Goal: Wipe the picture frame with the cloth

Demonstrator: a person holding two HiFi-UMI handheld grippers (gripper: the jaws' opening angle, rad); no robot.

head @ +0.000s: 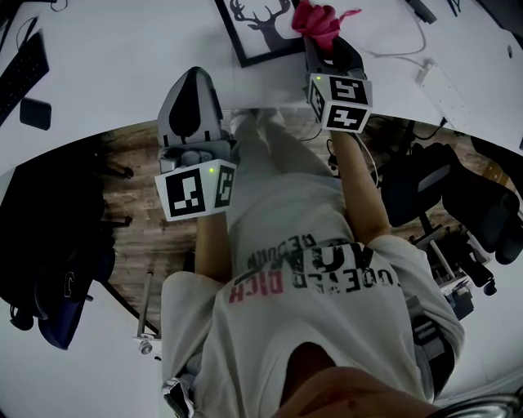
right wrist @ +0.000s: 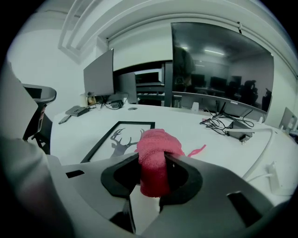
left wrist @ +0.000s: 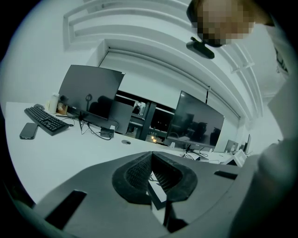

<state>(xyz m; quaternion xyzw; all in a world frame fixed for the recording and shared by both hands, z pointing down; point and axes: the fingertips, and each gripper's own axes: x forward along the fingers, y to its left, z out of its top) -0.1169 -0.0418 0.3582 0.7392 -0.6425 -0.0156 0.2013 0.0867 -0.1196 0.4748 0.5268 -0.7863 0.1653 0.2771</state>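
Observation:
The picture frame (head: 260, 33) is black with a deer silhouette and lies flat on the white desk (head: 122, 49); the head view cuts off its top. My right gripper (head: 321, 42) is shut on a bunched red cloth (head: 315, 18), which hangs just right of the frame's near corner. In the right gripper view the cloth (right wrist: 155, 148) fills the gap of that gripper (right wrist: 152, 163), and the frame (right wrist: 117, 139) lies ahead to the left. My left gripper (head: 194, 75) hovers at the desk's front edge, left of the frame. Its pads (left wrist: 139, 169) meet at the tips of the left gripper (left wrist: 152, 156), holding nothing.
A keyboard (head: 20, 70) and a phone (head: 35, 113) lie at the desk's left. A white power strip (head: 442, 82) with cables sits at the right. Monitors (left wrist: 91, 95) stand along the back. Office chairs (head: 458, 196) stand off the desk's front right.

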